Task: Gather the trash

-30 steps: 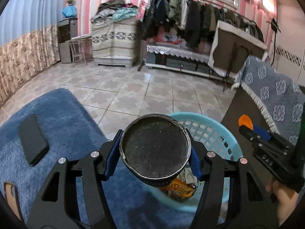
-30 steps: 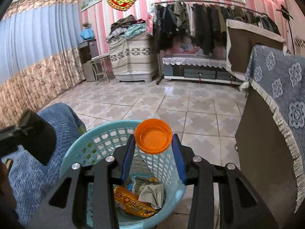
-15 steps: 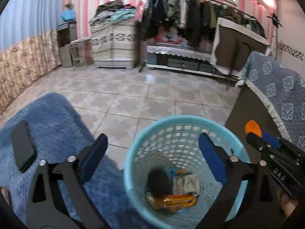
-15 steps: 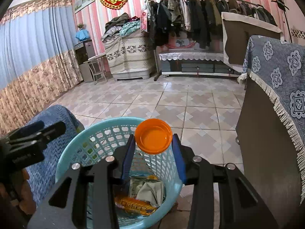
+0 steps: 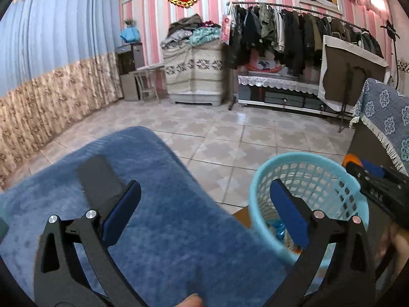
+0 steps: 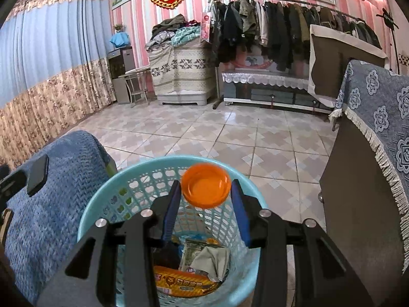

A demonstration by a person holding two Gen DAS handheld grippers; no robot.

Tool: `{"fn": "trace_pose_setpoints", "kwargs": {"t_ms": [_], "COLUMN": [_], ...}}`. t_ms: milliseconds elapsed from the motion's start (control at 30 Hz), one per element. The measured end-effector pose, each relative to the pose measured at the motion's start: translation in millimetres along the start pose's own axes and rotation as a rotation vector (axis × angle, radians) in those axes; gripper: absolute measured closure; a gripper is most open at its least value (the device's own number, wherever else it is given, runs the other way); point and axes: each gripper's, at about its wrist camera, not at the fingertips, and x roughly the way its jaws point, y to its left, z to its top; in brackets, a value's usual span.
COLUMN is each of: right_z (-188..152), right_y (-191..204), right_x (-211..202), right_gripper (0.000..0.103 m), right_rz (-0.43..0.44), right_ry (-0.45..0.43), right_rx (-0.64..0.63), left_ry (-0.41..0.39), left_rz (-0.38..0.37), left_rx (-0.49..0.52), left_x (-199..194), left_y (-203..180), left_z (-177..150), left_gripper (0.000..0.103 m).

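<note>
Your right claw (image 6: pixel 205 200), its jaws just widening, has the orange lid (image 6: pixel 205 188) between its tips over the blue basket (image 6: pixel 102 199), open side toward you; contact is unclear. Your left claw (image 5: pixel 202 209) gapes empty above the blue blanket (image 5: pixel 166 179), its arms hiding the basket's contents.

The right gripper's fingers (image 6: pixel 170 213) are hiding part of the basket (image 6: pixel 102 206)'s wrappers (image 6: pixel 184 282), seemingly snack packets.

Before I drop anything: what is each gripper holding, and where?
Left gripper: nothing. Right gripper: jaws have just been opening; orange lid sits rim-to-pad between them, grip uncertain.
</note>
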Motion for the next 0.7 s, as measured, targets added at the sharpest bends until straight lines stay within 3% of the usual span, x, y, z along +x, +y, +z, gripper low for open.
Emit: {"fn": "trace_pose_setpoints", "kwargs": {"t_ms": [33, 67, 333, 500, 700], "right_z": [-0.3, -0.3, 1.5, 1.9, -9.0], "right_y": [1.3, 4.1, 17.3, 37.8, 72.2], "right_x": [-0.2, -0.7, -14.7, -35.4, -69.5], "right_gripper": [0.039, 0.034, 0.01, 0.004, 0.004], "right_rz": [-0.001, -0.006, 0.016, 0.034, 0.133], "right_ry": [-0.001, -0.004, -0.025, -0.058, -0.044], "right_rx": [-0.001, -0.004, -0.019, -0.097, -0.146], "left_ry": [-0.004, -0.009, 0.023, 0.015, -0.024], "left_rz": [0.0, 0.004, 0.081, 0.14, 0.247], "left_rx": [0.005, 0.013, -0.035, -0.103, -0.124], "left_x": [-5.7, -12.7, -62.5, -100.6, -146.0], "left_y": [3.3, 6.2, 40.1, 65.6, 87.5], "left_z": [-1.1, -3.2, -28.5, -46.3, -64.5], "left_gripper": [0.005, 0.005, 0.005, 0.005, 0.005]}}
